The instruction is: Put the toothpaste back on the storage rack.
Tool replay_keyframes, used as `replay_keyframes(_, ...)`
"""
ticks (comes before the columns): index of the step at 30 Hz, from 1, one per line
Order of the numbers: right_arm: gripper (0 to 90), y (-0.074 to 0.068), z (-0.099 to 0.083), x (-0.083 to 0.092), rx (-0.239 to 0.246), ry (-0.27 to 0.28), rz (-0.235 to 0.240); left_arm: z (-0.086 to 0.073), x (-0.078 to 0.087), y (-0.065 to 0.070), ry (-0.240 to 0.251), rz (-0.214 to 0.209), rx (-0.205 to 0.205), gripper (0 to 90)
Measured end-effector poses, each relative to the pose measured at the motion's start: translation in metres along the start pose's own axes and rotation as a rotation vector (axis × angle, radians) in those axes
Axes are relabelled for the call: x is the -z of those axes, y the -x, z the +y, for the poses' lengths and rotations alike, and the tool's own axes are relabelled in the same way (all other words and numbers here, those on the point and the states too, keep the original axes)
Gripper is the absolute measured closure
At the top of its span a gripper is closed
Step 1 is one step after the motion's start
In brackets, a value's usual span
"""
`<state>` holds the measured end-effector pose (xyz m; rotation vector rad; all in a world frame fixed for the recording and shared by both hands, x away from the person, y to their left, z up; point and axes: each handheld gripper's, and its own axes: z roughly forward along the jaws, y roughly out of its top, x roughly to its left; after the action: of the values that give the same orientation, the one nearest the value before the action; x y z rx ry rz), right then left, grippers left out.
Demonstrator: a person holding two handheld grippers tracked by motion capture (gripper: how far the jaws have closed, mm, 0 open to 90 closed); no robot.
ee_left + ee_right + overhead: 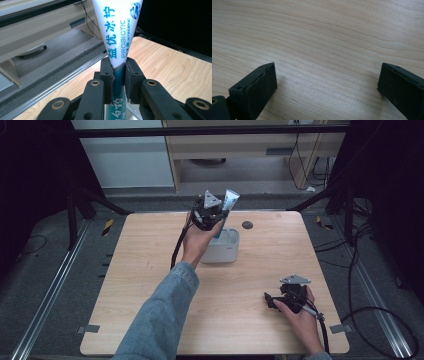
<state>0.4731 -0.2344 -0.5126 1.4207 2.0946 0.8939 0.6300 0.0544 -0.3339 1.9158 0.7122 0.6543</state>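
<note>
Wooden table (150, 270), white-and-teal toothpaste tube (120, 32) pinched upright in left jaws, right jaws spread.

Just a light wooden tabletop (150, 285) under the hand-held grippers, a small dark disc (247, 225) right of the raised one, cables (370, 315) on the floor.

The right gripper (327, 82) holds its black jaws wide apart over the bare wooden table (324, 32).
</note>
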Motion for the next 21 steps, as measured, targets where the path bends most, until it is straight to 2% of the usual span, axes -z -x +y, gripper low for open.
replay_keyframes(21, 2.5, 0.000, 0.000, 0.000, -0.002, 0.003, 0.002, -0.017, -0.011, -0.003, -0.023, -0.011, 0.006, 78.1)
